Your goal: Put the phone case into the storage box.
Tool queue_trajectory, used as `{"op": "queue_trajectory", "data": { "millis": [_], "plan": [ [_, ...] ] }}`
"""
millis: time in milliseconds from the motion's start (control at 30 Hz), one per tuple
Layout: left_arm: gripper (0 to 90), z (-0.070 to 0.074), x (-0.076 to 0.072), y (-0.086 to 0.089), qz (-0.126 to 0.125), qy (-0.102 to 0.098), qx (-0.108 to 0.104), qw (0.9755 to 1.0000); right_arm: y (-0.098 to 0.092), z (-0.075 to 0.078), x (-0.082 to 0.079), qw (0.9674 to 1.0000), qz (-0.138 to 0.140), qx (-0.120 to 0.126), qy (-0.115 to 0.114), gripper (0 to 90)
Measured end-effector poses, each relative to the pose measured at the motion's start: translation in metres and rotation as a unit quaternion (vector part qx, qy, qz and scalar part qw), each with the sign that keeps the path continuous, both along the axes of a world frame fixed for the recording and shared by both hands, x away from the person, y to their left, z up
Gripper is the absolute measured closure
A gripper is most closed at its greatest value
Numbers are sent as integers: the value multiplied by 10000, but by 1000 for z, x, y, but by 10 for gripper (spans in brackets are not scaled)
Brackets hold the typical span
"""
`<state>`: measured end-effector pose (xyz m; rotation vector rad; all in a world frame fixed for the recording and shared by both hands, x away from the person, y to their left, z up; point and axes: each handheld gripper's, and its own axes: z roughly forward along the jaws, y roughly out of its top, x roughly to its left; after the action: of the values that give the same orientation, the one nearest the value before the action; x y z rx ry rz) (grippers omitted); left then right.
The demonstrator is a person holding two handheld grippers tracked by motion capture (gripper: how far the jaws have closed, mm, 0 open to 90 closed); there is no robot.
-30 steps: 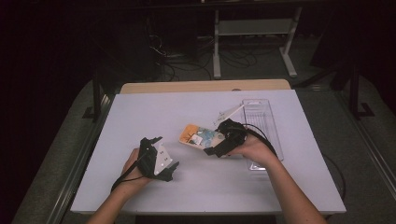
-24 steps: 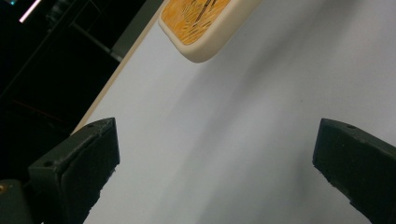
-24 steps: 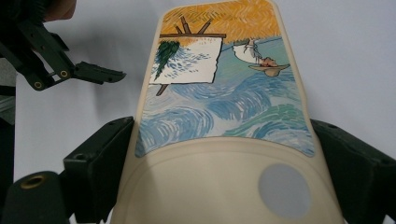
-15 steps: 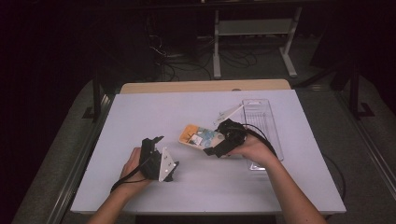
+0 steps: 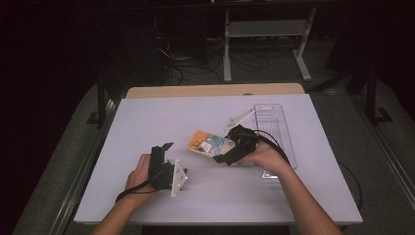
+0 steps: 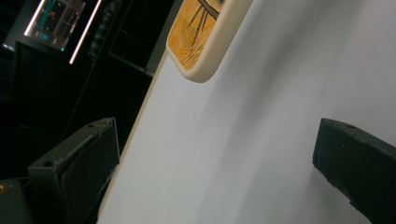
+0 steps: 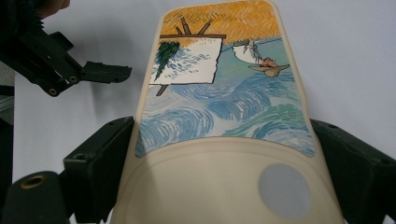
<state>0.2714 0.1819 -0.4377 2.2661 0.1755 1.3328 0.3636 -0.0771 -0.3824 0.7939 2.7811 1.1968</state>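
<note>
Right gripper [image 5: 226, 155] has its jaws clamped on the sides of the phone case [image 7: 219, 116], lying mid-tabletop [image 5: 147, 122]. Left gripper [image 5: 166, 159] sits apart, jaws wide and empty. Grasp looks done; lift and placement, maybe into the clear tray [image 5: 279, 122], remain.

- The person's left hand [image 5: 142, 175] holds the black two-jaw left gripper [image 5: 161, 155] near the front edge of the white table [image 5: 161, 117], left forearm coming in from the bottom.
- Its jaws stand wide apart with nothing between them, pointing toward the cream painted phone case [image 5: 211, 145].
- The right hand [image 5: 266, 155] holds the black right gripper [image 5: 226, 157], its jaws pressed against both long sides of that case.
- The right forearm angles in from the table's front right.
</note>
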Motion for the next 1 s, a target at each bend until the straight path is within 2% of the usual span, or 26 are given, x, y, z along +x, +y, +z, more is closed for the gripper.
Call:
{"op": "queue_trajectory", "data": {
  "millis": [100, 300, 500, 800, 1000],
  "plan": [
    [2, -1, -1, -1, -37, -198, 293, 9994, 0, 0, 0, 10000, -1, 0, -1, 106],
    [2, -2, -2, -2, -82, -395, 476, 9981, 0, 0, 0, 10000, -21, -10, 6, 106],
    [2, -3, -2, -5, -129, -762, 708, 9945, 0, -1, 0, 10000, -51, 15, 8, 106],
    [2, -5, -3, -10, -237, -910, 711, 9930, 1, 0, 1, 9999, -40, 141, 32, 106],
    [2, -5, -3, -13, -274, -1082, 762, 9908, 4, 1, 0, 9998, -10, 198, 38, 107]
  ]
}}
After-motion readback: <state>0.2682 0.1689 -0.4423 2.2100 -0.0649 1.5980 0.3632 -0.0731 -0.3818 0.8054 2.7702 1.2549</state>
